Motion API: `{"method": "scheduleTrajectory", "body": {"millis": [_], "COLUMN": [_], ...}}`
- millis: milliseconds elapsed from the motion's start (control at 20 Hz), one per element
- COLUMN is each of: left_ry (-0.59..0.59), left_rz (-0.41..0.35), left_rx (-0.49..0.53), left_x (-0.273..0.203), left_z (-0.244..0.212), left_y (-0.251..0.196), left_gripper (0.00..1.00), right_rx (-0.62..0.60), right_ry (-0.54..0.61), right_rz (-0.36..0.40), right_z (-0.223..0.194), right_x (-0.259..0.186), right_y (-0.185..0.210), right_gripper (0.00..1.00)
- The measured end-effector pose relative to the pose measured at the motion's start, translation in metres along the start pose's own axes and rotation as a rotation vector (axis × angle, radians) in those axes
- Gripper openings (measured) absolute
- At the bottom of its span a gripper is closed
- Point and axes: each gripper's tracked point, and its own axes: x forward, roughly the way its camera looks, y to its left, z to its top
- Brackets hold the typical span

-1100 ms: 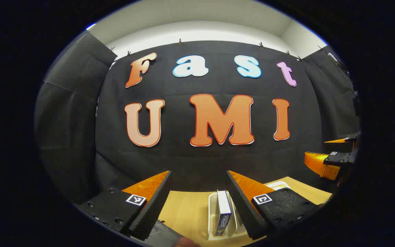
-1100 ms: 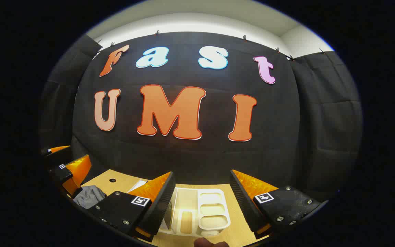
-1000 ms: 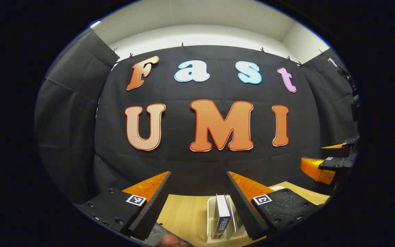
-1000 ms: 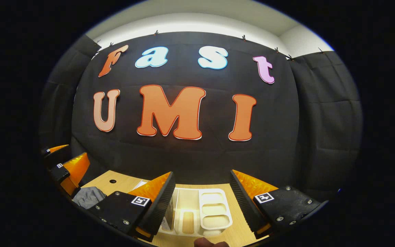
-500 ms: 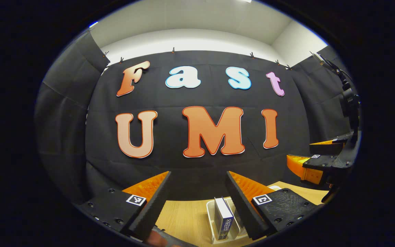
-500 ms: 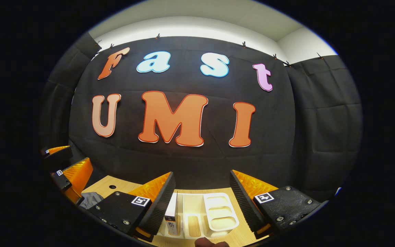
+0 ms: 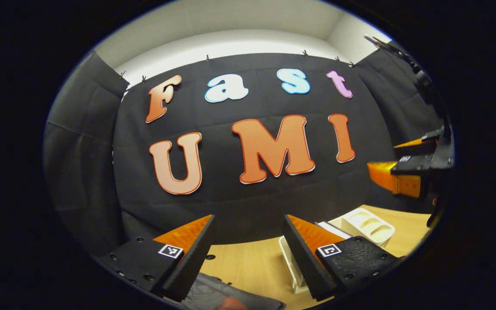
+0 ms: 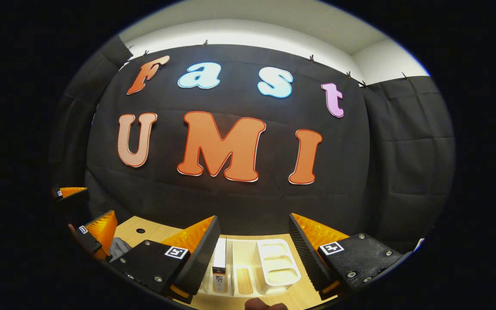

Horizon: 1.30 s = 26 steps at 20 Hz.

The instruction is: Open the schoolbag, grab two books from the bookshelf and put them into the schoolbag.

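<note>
My left gripper (image 7: 248, 254) is open and empty above the wooden table (image 7: 248, 267). A dark grey schoolbag (image 7: 226, 295) lies just below its fingers. To the right, a white bookshelf rack (image 7: 366, 224) stands partly behind my right finger, with a book's pale top edge (image 7: 330, 228) showing. My right gripper (image 8: 252, 254) is open and empty, facing the rack (image 8: 278, 262). One book (image 8: 219, 265) stands upright in the rack's left slot. The right gripper (image 7: 381, 156) hangs at the far right of the left gripper view. The left gripper (image 8: 99, 201) sits at the left of the right gripper view, over the grey bag (image 8: 119, 247).
The black cloth wall closes the back of the table. A small round hole (image 8: 141, 230) marks the tabletop behind the bag. A fingertip (image 8: 265, 305) shows at the bottom edge of the right gripper view.
The left gripper view has swung left and tilted, so the rack slid right and the book went behind my right finger. The right gripper shifted slightly, bringing the upright book between its fingers' lines.
</note>
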Motion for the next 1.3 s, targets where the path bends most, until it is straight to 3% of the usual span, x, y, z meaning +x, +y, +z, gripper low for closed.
{"method": "scheduleTrajectory", "body": {"millis": [150, 600, 1100, 1300], "left_ry": [0.064, 0.292, 0.504, 0.611], "left_rz": [0.053, 0.024, -0.001, 0.008], "left_rx": [0.104, 0.382, 0.605, 0.647], "left_x": [-0.010, -0.044, -0.088, -0.113], "left_z": [-0.031, -0.130, -0.224, -0.260], "left_y": [0.003, -0.032, -0.059, -0.058], "left_gripper": [0.97, 0.97, 0.97, 0.97], "right_rx": [-0.008, -0.037, -0.037, -0.039], "right_ry": [-0.005, -0.046, -0.048, -0.056], "right_rz": [0.045, 0.069, 0.127, 0.164], "right_z": [0.000, -0.010, -0.032, -0.035], "right_x": [0.009, 0.048, 0.079, 0.081], "right_y": [-0.001, -0.028, -0.025, -0.023], "right_gripper": [0.95, 0.95, 0.95, 0.95]}}
